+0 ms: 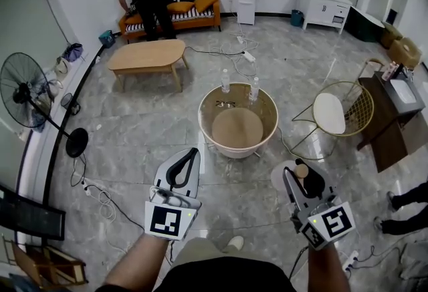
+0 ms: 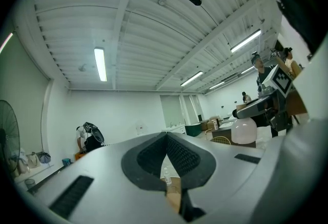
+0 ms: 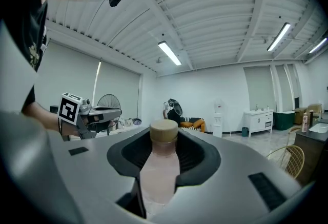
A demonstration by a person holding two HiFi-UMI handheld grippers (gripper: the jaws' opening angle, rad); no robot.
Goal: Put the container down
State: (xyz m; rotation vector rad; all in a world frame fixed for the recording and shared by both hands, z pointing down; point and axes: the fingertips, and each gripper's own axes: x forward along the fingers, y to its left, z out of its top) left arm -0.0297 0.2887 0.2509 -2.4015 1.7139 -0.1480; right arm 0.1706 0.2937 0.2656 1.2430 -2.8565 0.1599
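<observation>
My right gripper (image 1: 299,178) is shut on the neck of the container (image 1: 301,170), a pale translucent bottle with a tan cap. In the right gripper view the bottle (image 3: 161,169) stands upright between the dark pads, its cap (image 3: 164,131) above them. My left gripper (image 1: 192,154) is held level beside it, to the left, shut with nothing in it; its pads (image 2: 177,154) meet at the tip. The left gripper view shows the right gripper (image 2: 256,107) with the bottle's rounded body (image 2: 244,130) hanging under it. The left gripper (image 3: 97,113) shows at the left of the right gripper view.
Ahead on the floor stands a round tub-like table (image 1: 202,117) with two clear water bottles (image 1: 225,81) (image 1: 254,89) and a pair of glasses (image 1: 225,104). A wire chair (image 1: 332,113) is at its right, a dark cabinet (image 1: 388,123) beyond. Fan (image 1: 27,90) and cables lie left.
</observation>
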